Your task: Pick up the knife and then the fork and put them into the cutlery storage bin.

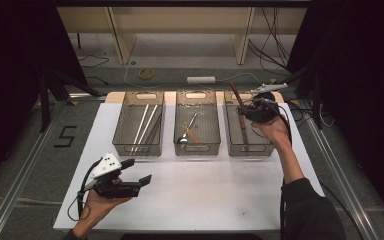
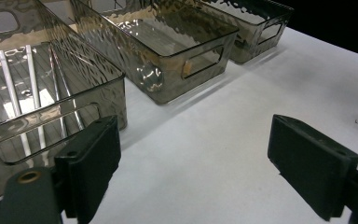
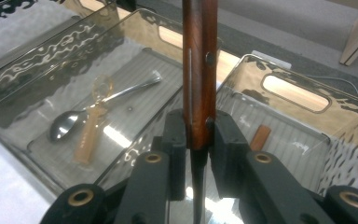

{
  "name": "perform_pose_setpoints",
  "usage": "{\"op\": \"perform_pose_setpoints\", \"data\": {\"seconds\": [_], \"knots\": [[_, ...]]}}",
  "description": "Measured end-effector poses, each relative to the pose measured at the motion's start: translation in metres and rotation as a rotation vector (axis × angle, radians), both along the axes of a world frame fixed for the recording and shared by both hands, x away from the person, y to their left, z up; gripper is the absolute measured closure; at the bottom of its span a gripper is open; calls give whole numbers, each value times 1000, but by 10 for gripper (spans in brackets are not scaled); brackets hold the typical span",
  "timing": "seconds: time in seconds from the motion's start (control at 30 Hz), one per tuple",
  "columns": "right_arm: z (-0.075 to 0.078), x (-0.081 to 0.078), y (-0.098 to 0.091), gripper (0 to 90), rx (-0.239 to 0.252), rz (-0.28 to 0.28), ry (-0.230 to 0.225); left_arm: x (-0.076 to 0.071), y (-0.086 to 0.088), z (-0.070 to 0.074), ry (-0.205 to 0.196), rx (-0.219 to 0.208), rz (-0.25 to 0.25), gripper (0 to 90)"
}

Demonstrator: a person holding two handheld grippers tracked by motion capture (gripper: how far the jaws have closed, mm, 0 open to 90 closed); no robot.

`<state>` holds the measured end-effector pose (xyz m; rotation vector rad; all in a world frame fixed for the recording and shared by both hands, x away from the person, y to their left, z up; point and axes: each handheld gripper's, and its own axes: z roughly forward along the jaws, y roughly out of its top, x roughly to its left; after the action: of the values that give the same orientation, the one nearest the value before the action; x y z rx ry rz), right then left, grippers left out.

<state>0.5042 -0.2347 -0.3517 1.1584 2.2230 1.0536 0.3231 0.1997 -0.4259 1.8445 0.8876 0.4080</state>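
A white table top sits in a dark room, with three smoky clear bins in a row along its far half. Taking the middle bin as the landmark — it holds a metal spoon and an amber plastic spoon lying across each other — the right gripper hangs over the bin just to its right. Its jaws are clamped tight on a knife, the pads pressing the reddish wooden handle from both sides; the handle stands up beyond the jaws and the blade points down into that bin, where a small brown piece lies on the floor. The left gripper is well to the near-left of the middle bin, over bare table — its jaws stand wide apart with nothing between them. The bin left of the middle one holds pale chopsticks.
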Motion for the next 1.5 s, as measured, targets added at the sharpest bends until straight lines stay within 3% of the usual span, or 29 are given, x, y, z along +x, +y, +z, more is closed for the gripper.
{"op": "perform_pose_setpoints", "data": {"seconds": [0.57, 1.5], "knots": [[-18, 19, -10, 780, 9, -80, 47, -1, 0, 0, -6, 1, 2, 165], [-53, 25, -12, 776, -8, -139, 108, -1, -2, -1, -12, 21, -7, 165]]}}
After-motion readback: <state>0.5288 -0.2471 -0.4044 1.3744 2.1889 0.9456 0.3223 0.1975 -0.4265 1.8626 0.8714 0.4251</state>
